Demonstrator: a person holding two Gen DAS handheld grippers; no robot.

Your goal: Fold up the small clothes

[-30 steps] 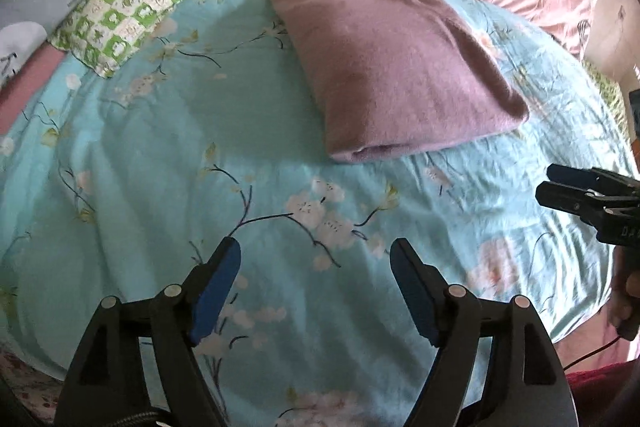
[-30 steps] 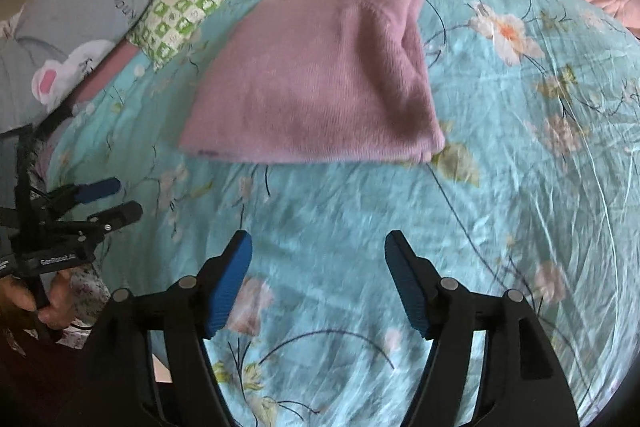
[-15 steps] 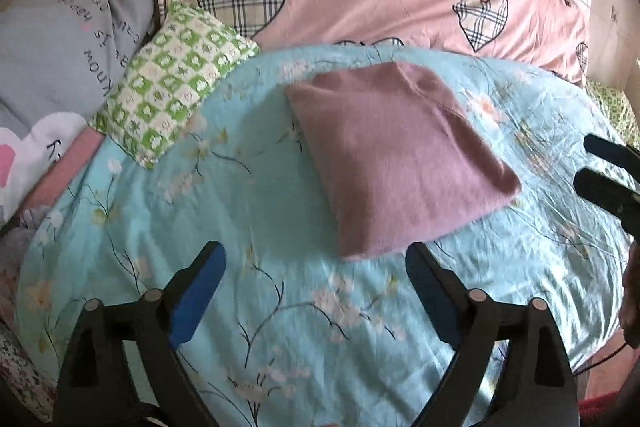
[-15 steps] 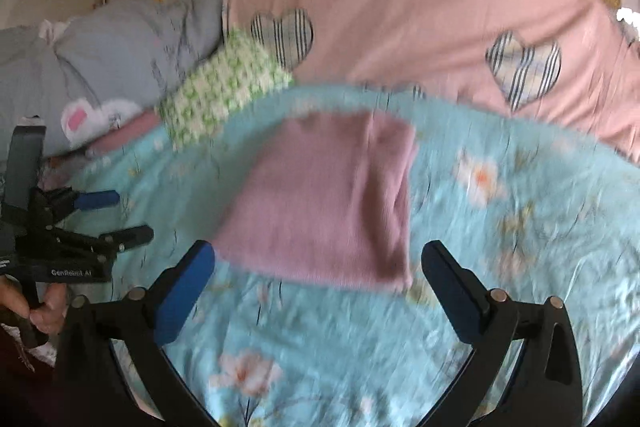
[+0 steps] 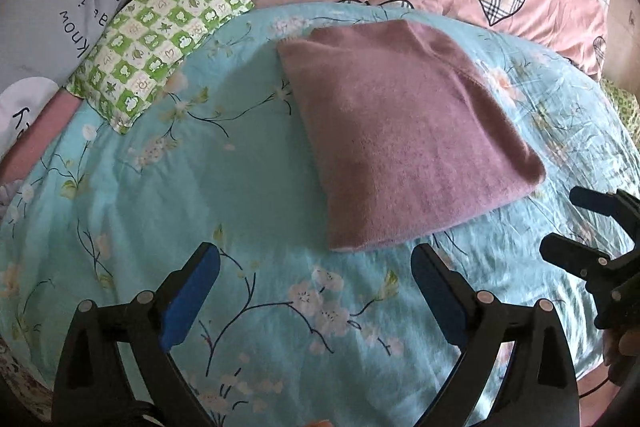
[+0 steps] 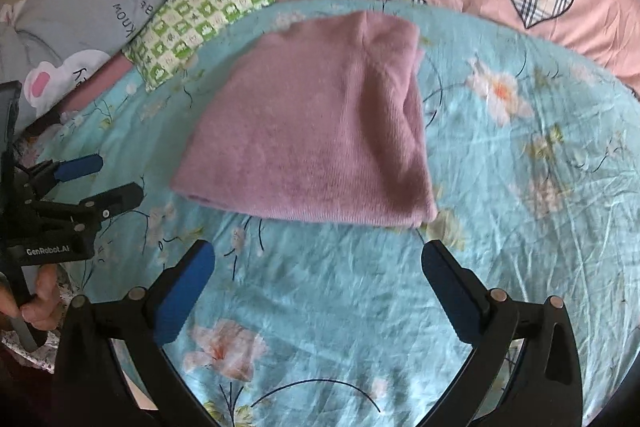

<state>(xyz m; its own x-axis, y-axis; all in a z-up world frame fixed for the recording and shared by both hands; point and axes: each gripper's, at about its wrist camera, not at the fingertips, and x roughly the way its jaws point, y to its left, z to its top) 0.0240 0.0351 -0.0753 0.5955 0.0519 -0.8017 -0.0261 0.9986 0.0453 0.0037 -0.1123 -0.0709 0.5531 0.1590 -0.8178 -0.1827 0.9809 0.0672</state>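
Both grippers have drawn back, left gripper (image 5: 316, 291) and right gripper (image 6: 318, 291) spread wide, holding nothing. The sweater (image 5: 404, 131) lies folded mid-frame on the bedspread (image 5: 160, 187); folding looks finished.

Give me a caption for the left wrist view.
Open left gripper hovers before a folded mauve garment on the floral sheet.

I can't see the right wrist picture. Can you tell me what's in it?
A folded purple garment lies flat on a blue flowery bedspread. The open right gripper hovers in front of it, holding nothing. The left gripper, also open, is at the left edge, near a green checked pillow.
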